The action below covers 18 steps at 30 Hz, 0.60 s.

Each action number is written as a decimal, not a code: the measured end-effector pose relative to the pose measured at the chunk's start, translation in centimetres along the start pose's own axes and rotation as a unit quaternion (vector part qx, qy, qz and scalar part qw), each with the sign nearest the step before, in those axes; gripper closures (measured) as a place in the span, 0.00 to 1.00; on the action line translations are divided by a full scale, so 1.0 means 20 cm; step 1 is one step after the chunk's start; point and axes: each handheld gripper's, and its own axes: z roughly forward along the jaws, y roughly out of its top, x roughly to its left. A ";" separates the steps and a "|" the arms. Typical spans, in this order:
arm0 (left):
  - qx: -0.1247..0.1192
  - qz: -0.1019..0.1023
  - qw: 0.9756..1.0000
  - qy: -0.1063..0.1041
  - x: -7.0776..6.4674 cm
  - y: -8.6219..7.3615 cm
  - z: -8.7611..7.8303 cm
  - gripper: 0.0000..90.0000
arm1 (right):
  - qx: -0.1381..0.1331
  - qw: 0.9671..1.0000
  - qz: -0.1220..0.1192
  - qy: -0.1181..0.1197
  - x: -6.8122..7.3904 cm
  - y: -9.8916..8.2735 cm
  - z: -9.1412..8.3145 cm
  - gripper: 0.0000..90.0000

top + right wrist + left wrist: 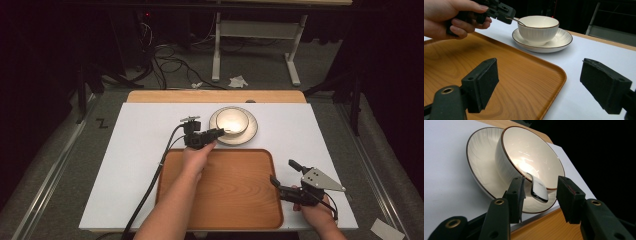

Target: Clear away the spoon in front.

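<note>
A cream bowl (232, 120) with a brown rim stands on a matching saucer (250, 133) at the far middle of the white table. A metal spoon (539, 191) leans in the bowl, its handle sticking out over the rim. My left gripper (218, 133) reaches to that handle from the left. In the left gripper view the handle's end lies between the jaws with a gap on each side, so the gripper is open. My right gripper (282, 170) hovers open and empty over the right edge of the wooden tray (225, 200).
The tray lies at the table's near middle, just in front of the saucer (560, 40). The left gripper's black cable (155, 175) runs along the tray's left side to the front edge. Bare white tabletop (140, 150) spreads at the left.
</note>
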 end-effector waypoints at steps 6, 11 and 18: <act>0.001 -0.032 0.999 -0.015 0.03 0.00 0.04 0.74 | -0.001 1.000 -0.003 0.001 0.00 0.00 0.00 0.18; 0.004 -0.038 0.999 -0.020 0.02 0.00 0.08 0.81 | 0.000 1.000 -0.001 0.002 0.00 0.00 0.00 0.18; 0.003 -0.051 0.998 -0.021 0.02 0.00 0.10 0.85 | -0.001 1.000 -0.003 0.003 0.00 0.00 0.00 0.18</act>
